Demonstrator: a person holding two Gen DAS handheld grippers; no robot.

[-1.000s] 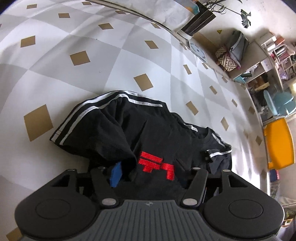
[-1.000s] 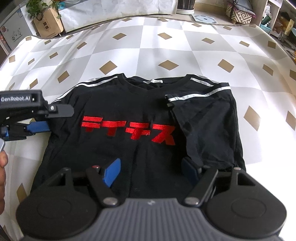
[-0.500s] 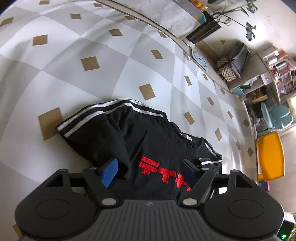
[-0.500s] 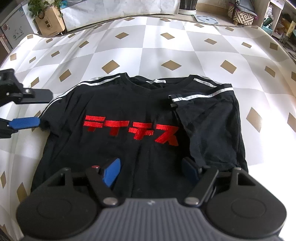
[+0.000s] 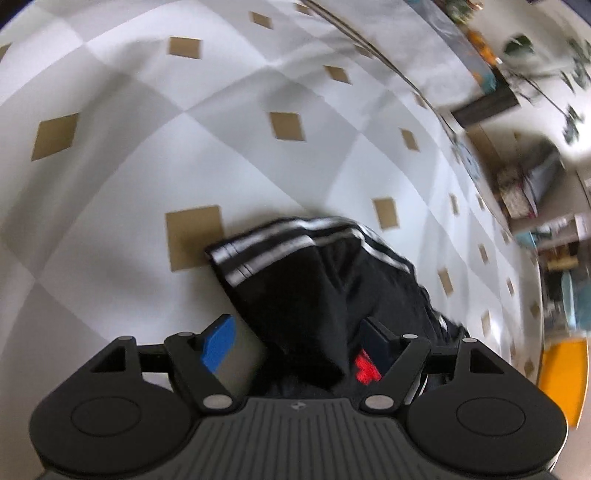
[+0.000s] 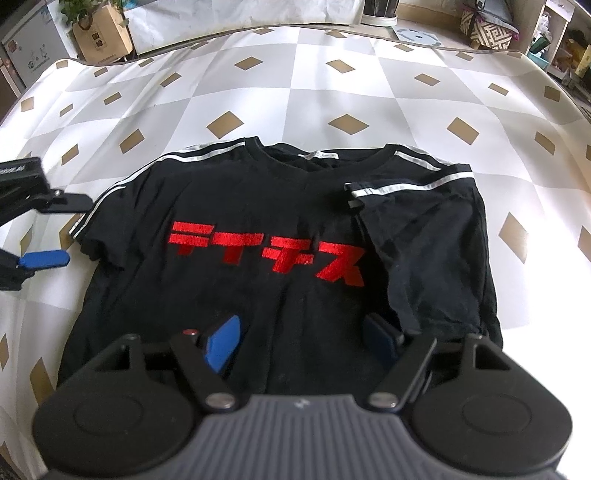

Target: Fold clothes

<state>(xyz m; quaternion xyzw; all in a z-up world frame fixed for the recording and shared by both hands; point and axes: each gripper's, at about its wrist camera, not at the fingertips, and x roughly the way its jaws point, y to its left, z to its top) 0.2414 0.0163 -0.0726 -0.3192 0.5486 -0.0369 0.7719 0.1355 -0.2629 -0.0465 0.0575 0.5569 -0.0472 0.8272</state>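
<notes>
A black T-shirt point(image 6: 288, 206) with red lettering and white shoulder stripes lies face up on the checked cloth. Its right sleeve point(image 6: 417, 229) is folded in over the body; its left sleeve point(image 5: 280, 254) lies out flat. My left gripper point(image 6: 68, 229) hovers open at the end of that sleeve. In the left wrist view the left gripper point(image 5: 295, 323) has sleeve fabric lying between its blue pads, and neither pad presses on it. My right gripper point(image 6: 303, 325) stands open just above the shirt's lower hem, holding nothing.
The white and grey checked cloth point(image 6: 332, 74) with gold diamonds covers the whole surface. Beyond its far edge are a cardboard box with a plant point(image 6: 99, 40), a white disc point(image 6: 417, 35) and a patterned bag point(image 6: 487, 29). A yellow seat point(image 5: 565, 380) stands off the right side.
The left gripper's jaws widened, and it slid left off the shirt's body to the sleeve end while rolling. The right gripper has stayed put and the shirt lies as before.
</notes>
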